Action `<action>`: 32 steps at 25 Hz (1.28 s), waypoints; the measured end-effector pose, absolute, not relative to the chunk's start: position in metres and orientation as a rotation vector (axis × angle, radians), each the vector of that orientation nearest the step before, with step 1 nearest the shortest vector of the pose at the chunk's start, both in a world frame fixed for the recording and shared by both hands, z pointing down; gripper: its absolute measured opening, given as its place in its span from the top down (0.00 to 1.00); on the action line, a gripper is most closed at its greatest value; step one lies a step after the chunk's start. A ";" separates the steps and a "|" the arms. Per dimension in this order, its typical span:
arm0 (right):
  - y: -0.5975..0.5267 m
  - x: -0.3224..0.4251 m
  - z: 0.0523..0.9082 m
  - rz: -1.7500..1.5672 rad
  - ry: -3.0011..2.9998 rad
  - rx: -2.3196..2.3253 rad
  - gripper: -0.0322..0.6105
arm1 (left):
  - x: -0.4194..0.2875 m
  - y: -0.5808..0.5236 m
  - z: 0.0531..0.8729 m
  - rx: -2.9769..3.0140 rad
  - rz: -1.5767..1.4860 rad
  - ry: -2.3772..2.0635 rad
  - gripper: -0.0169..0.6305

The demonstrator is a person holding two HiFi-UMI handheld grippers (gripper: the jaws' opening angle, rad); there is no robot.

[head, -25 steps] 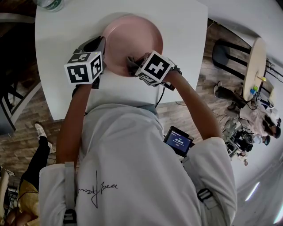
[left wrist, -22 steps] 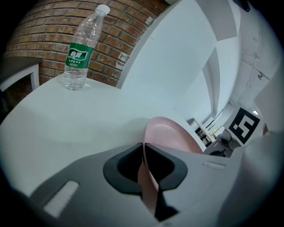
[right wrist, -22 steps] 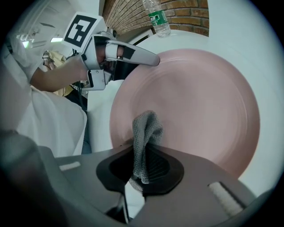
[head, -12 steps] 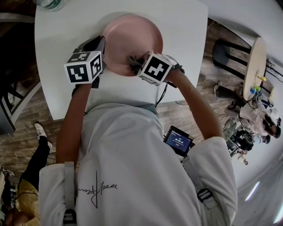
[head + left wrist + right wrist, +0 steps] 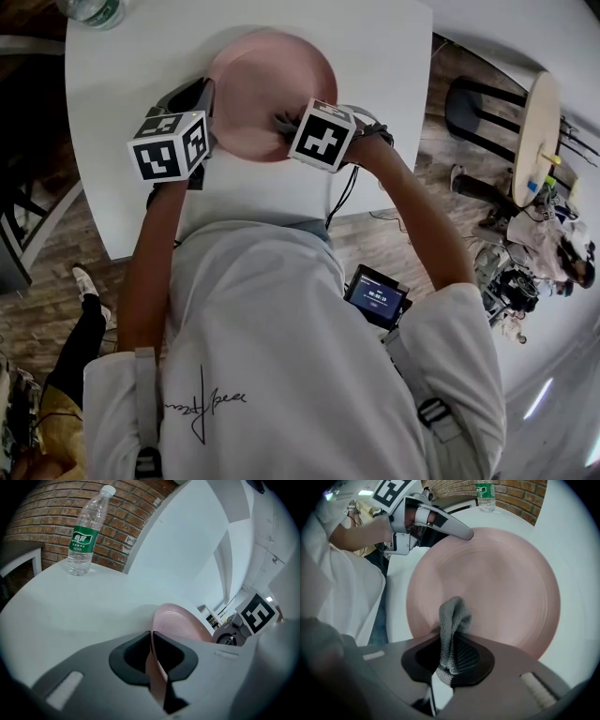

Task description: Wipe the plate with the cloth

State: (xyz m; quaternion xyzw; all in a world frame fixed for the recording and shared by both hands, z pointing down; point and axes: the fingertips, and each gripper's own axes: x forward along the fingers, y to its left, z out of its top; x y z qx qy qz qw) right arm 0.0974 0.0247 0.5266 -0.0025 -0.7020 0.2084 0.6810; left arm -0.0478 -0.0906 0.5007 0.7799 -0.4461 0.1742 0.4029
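Pinching the left rim of the pink plate (image 5: 272, 84), the left gripper (image 5: 206, 98) has its fingers (image 5: 129, 658) pressed onto the rim from both sides, so the plate is held in place on the white worktop (image 5: 394, 66). Whether that edge is lifted off the surface cannot be told. The right gripper (image 5: 286, 127) has its fingers (image 5: 480, 663) clamped on a grey mesh cloth (image 5: 452, 618), whose bunched free end sticks out past the fingertips and meets the plate just inside its near rim. From there almost the whole face of the plate lies ahead of the cloth, away from the person, with the left gripper off to 1 side at the far-left rim. The next stroke therefore probably runs forward across the face. A water bottle (image 5: 86, 531) stands well apart at the worktop's far corner.
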 end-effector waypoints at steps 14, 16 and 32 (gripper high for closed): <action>0.002 0.121 0.529 0.300 -1.479 0.010 0.88 | -0.046 -0.091 0.499 1.971 0.440 -1.128 0.92; 0.000 0.122 0.529 0.298 -1.478 0.017 0.87 | -0.047 -0.091 0.499 1.971 0.441 -1.129 0.92; -0.030 0.131 0.529 0.210 -1.458 0.123 0.88 | -0.048 -0.090 0.500 1.972 0.443 -1.135 0.92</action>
